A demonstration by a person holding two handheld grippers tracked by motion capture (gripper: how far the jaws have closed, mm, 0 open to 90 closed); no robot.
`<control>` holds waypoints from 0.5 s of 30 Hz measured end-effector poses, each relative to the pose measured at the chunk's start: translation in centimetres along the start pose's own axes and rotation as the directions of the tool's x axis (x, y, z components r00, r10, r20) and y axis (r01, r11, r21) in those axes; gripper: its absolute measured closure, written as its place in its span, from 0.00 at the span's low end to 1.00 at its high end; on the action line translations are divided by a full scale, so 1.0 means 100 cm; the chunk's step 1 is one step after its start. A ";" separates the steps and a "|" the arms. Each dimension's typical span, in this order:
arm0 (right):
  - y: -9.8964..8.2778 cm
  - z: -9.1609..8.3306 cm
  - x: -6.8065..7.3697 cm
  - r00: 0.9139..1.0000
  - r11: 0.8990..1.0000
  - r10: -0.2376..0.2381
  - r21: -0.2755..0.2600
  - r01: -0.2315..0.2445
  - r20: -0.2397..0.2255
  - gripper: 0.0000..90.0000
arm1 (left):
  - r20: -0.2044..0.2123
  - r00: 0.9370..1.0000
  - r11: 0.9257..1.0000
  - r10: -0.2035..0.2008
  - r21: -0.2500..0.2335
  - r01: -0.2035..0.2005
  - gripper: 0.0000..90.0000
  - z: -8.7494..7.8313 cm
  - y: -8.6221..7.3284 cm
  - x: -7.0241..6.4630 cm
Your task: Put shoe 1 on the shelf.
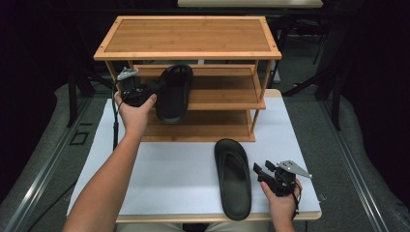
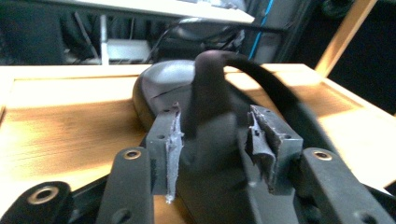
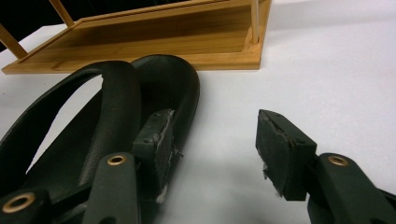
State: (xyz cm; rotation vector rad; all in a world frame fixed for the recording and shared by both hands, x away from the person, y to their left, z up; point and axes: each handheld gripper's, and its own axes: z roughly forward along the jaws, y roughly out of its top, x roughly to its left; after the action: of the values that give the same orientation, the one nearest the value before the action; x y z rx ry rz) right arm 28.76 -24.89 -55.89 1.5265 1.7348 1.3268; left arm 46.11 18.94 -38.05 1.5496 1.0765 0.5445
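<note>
We see a white desk [image 1: 183, 183] with a bamboo rack [image 1: 188, 36] standing at its far edge. One black sandal [image 1: 175, 92] lies on the rack's middle shelf, its heel hanging over the shelf's front edge. A second sandal [image 1: 234, 179] lies on the desk near the front edge, right of centre. Our left tongs [image 2: 215, 135] stand spread around the strap of the shelf sandal, the pads not pressing it. Our right tongs [image 3: 215, 149] are spread too, hovering low just beside the desk sandal and holding nothing.
</note>
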 end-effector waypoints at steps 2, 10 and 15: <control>0.000 0.000 0.000 1.000 1.000 0.000 0.000 0.000 0.002 0.51 | 0.012 1.000 1.000 -0.011 -0.018 0.012 0.58 -0.010 -0.002 -0.001; 0.001 -0.002 0.003 1.000 1.000 -0.014 0.018 0.014 0.004 0.51 | 0.014 1.000 0.999 0.025 -0.035 -0.024 0.56 -0.059 -0.022 0.006; 0.000 -0.003 0.004 1.000 1.000 -0.013 0.020 0.012 0.010 0.51 | 0.038 0.999 0.998 -0.002 -0.057 0.005 0.55 -0.083 -0.046 0.014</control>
State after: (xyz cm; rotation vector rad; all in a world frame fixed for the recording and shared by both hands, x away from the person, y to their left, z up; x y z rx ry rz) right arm 28.40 -24.58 -55.66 1.5278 1.7539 1.2977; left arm 38.52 24.31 -40.41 1.5023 1.0266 0.5373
